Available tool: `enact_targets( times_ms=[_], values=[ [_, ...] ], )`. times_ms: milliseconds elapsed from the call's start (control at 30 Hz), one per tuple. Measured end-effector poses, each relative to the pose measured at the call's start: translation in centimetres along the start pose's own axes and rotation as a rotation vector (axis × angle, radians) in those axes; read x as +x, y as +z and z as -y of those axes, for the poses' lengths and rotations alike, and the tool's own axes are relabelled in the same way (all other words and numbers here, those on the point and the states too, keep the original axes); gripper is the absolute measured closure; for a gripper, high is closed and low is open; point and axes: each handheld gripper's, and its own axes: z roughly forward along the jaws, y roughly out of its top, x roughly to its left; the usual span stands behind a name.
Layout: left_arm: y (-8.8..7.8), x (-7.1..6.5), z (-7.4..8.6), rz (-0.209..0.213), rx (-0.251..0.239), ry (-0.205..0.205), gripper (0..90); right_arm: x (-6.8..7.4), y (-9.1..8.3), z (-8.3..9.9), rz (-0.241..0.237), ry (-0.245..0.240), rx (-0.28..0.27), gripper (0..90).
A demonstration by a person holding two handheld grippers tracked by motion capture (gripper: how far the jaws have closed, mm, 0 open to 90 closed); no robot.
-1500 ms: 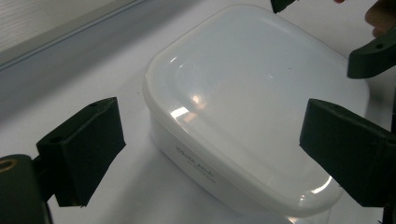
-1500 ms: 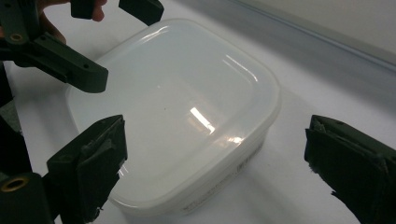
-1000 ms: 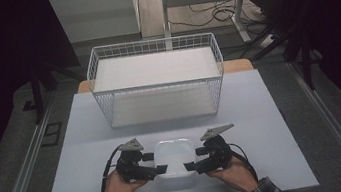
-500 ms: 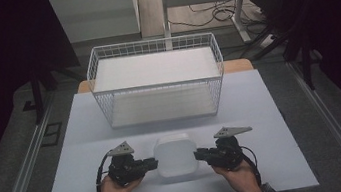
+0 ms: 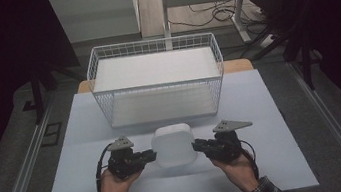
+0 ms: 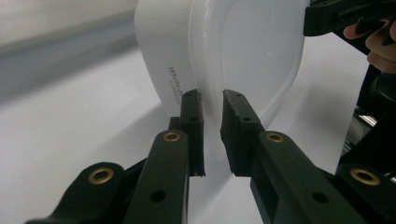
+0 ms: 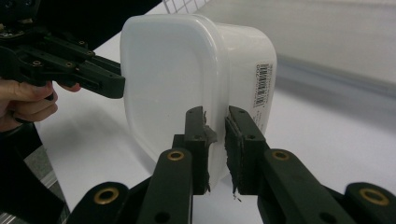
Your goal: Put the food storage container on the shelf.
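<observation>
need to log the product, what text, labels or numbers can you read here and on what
Slanted grey script on the white plastic container, left gripper view: begins "White", the rest too blurred to read.
Barcode sticker on the container's side, right gripper view: bars and digits too small to read.
No other text is legible.

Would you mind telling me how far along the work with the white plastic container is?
Done: both tongs, left and right, have closed on the rim of the white plastic container, one on each side. In hand: it is gripped near the table's front. Left, probably: carrying it to the wire basket behind.
</observation>
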Motion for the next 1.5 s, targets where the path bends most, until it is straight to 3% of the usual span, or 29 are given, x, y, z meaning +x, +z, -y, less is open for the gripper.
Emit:
enact_targets(
  times_ms=[267,367,733,1200,1333,1500],
  values=[
    [-0.5,1.3,-1.7,-0.028,-0.034,0.001,79.8,-0.4,1.0,-2.4,0.015,-0.041,-0.042,78.6],
    [-0.4,2.4,-3.1,-0.041,-0.048,0.001,79.6,-0.9,1.6,-3.3,0.025,-0.048,-0.054,78.6],
    [1.1,5.4,-5.9,-0.085,-0.079,-0.016,79.4,-3.8,4.3,-5.7,0.038,-0.012,-0.079,78.3],
    [3.5,7.7,-5.8,-0.113,-0.046,-0.061,78.7,-6.1,7.3,-5.5,0.063,0.042,-0.026,77.7],
    [4.2,8.1,-5.7,-0.113,-0.042,-0.092,78.6,-6.6,7.9,-5.5,0.074,0.045,-0.011,77.3],
    [4.7,8.5,-5.7,-0.109,-0.041,-0.104,78.5,-7.0,8.5,-5.5,0.098,0.038,0.002,76.3]
  ],
)
